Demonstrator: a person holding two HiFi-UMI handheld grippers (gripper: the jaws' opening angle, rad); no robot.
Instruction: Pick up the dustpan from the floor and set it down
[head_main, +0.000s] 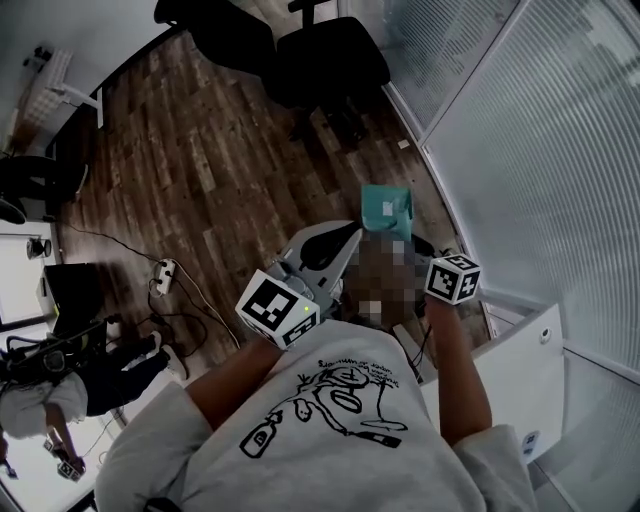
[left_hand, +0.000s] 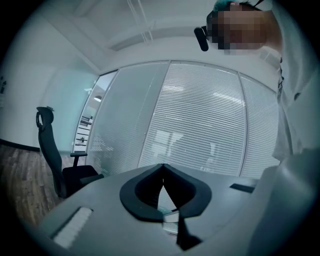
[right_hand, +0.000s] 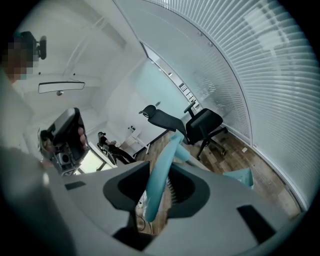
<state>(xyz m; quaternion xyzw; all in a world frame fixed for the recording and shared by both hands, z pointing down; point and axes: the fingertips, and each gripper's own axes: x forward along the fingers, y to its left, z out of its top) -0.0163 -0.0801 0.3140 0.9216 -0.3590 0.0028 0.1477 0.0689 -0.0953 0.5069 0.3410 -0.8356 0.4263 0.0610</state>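
Teal dustpan handle (right_hand: 161, 174) between right jaws

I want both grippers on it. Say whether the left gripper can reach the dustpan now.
Probably yes. The dustpan is up in the right gripper, close beside the left gripper, nothing seen between them. The left jaws are together and point at the blinds, so it must turn and open first.

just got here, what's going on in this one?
A person holds a gripper in each hand. The right gripper has its jaws shut on the handle of a teal dustpan, which hangs in the air clear of the wooden floor and is not yet set down. The left gripper is empty, its jaws together.
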